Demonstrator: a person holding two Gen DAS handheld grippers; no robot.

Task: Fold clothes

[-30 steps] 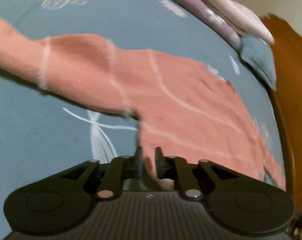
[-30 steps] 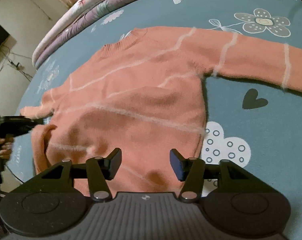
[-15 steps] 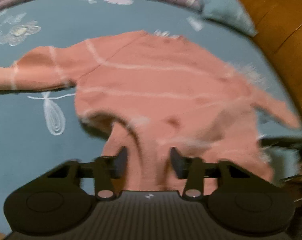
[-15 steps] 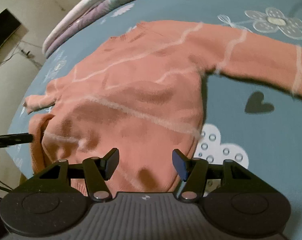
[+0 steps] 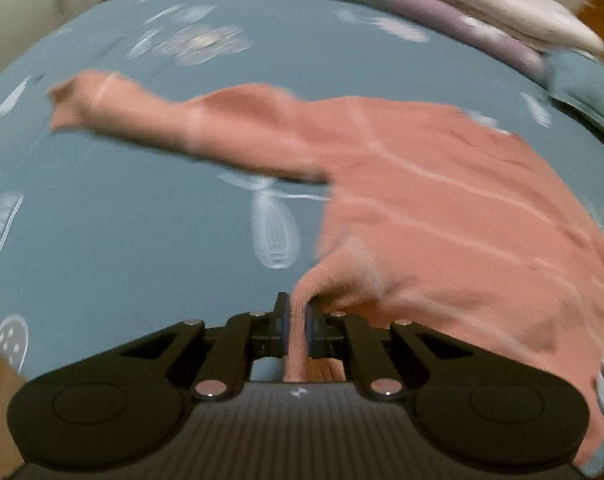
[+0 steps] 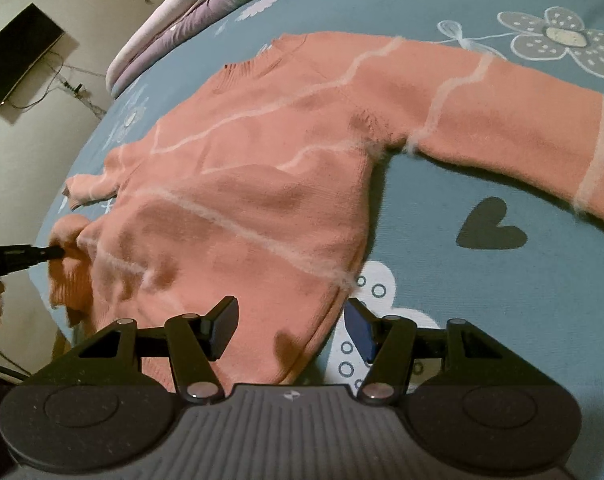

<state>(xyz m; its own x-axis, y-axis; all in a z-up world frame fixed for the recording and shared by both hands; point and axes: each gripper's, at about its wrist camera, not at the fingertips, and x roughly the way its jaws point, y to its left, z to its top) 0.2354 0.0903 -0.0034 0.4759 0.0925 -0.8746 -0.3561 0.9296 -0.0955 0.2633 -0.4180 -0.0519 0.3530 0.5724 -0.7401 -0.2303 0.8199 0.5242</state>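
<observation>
Blue flower-print bedding (image 6: 481, 320) covers the bed, with a rolled quilt (image 6: 190, 28) along its far edge. Spread flat across it lies the salmon sweater (image 6: 262, 184), one sleeve (image 6: 513, 136) stretched out sideways. Step in hand: securing the hem corners for the first fold. The left gripper (image 5: 297, 322) has just closed and now pinches a hem corner (fabric bunched between the pads). The right gripper (image 6: 290, 330) stands half open astride the opposite hem corner, not gripping. Next, it likely must close there.
</observation>
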